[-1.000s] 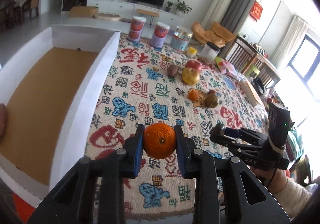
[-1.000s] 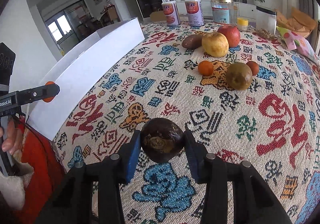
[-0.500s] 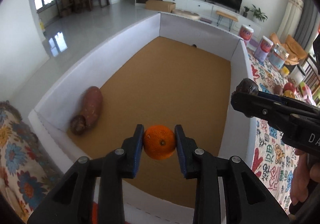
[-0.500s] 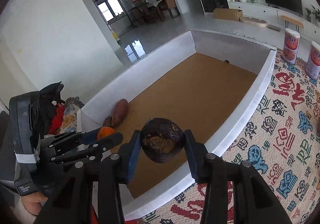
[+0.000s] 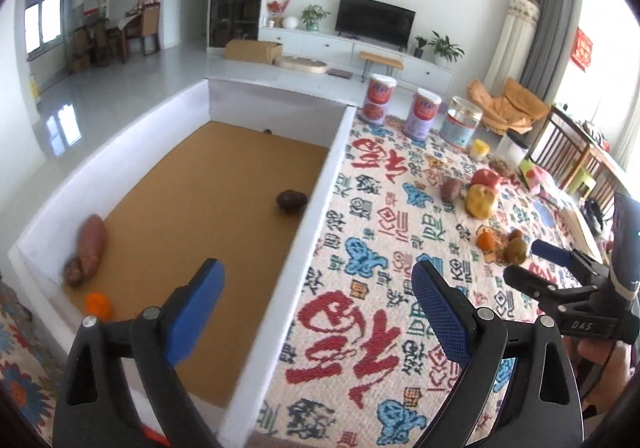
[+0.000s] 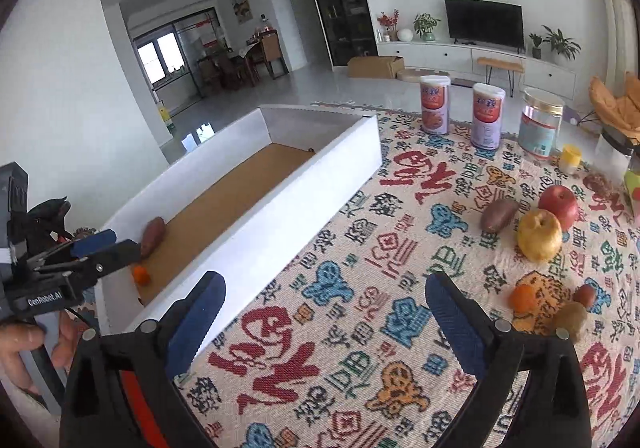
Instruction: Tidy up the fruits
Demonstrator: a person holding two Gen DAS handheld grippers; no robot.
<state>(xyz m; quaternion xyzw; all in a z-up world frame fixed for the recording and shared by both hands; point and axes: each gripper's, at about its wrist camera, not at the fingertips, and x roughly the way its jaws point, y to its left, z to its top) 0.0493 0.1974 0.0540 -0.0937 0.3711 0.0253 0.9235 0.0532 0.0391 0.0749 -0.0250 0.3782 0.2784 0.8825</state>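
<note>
My left gripper (image 5: 316, 288) is open and empty above the near wall of the white box (image 5: 320, 204). Inside the box lie an orange (image 5: 98, 304), a sweet potato (image 5: 90, 248) and a dark passion fruit (image 5: 291, 201). My right gripper (image 6: 324, 300) is open and empty over the patterned cloth (image 6: 360, 320), right of the box (image 6: 280, 216). On the cloth remain a red apple (image 6: 558, 204), a yellow pear (image 6: 539, 235), a sweet potato (image 6: 498, 214), a small orange (image 6: 524, 297) and a kiwi (image 6: 570, 317).
Two labelled cans (image 6: 435, 104) and a glass jar (image 6: 540, 124) stand at the cloth's far edge. A small yellow cup (image 6: 570, 158) is beside them. The left gripper (image 6: 80, 260) shows at the left of the right wrist view.
Both grippers have opened. The orange left the left gripper and the passion fruit left the right one; both now lie in the box. Both grippers swung back toward the cloth.
</note>
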